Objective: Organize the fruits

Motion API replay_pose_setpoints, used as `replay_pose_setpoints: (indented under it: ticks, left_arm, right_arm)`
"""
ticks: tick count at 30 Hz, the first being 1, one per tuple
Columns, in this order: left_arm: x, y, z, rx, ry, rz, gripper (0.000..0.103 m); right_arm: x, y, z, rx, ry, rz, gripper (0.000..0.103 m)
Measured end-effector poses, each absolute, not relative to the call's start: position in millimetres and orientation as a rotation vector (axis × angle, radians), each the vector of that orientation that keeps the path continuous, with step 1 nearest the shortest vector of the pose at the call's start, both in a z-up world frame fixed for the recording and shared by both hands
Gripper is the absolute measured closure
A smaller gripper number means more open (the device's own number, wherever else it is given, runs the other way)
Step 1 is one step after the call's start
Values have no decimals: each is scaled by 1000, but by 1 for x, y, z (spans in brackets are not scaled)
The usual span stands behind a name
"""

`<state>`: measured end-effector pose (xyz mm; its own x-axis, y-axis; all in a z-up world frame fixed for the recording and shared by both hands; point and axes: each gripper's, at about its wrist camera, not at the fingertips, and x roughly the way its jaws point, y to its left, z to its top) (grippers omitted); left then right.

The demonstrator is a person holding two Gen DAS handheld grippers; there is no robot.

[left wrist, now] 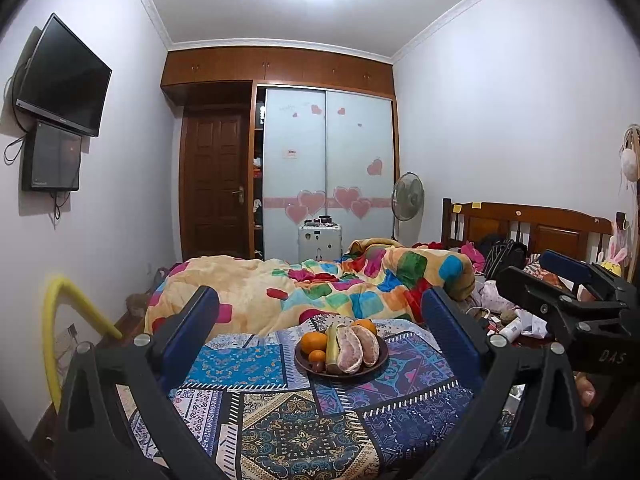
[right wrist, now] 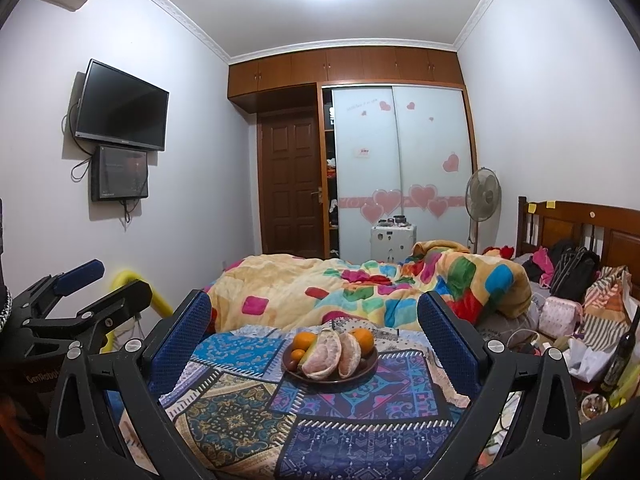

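Note:
A dark brown plate (left wrist: 379, 361) (right wrist: 370, 364) sits on a patterned patchwork cloth (left wrist: 304, 412) (right wrist: 320, 412) on the bed. It holds two peeled pomelo pieces (left wrist: 354, 347) (right wrist: 332, 352), oranges (left wrist: 313, 342) (right wrist: 363, 338), a small tangerine (left wrist: 317, 356) and a green-yellow banana (left wrist: 332, 346). My left gripper (left wrist: 320, 308) is open and empty, held back from the plate. My right gripper (right wrist: 314, 312) is open and empty, also short of the plate. Each gripper shows at the edge of the other's view.
A crumpled colourful quilt (left wrist: 320, 284) lies just behind the plate. Bags, bottles and clutter (right wrist: 580, 320) fill the bed's right side near the wooden headboard (right wrist: 592, 232). A yellow tube (left wrist: 60, 320) stands at the left. A fan (right wrist: 483, 196) and wardrobe stand at the back.

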<state>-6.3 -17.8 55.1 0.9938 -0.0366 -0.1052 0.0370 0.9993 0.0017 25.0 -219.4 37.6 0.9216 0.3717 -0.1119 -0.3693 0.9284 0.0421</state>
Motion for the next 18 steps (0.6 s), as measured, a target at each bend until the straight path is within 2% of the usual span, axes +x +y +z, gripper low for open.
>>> replay_pose_setpoints:
  ticks: [18]
  left_arm:
    - [-5,-17,53,-1,108,-37,0]
  right_arm:
    - [25,-212,36,21,122,385,0]
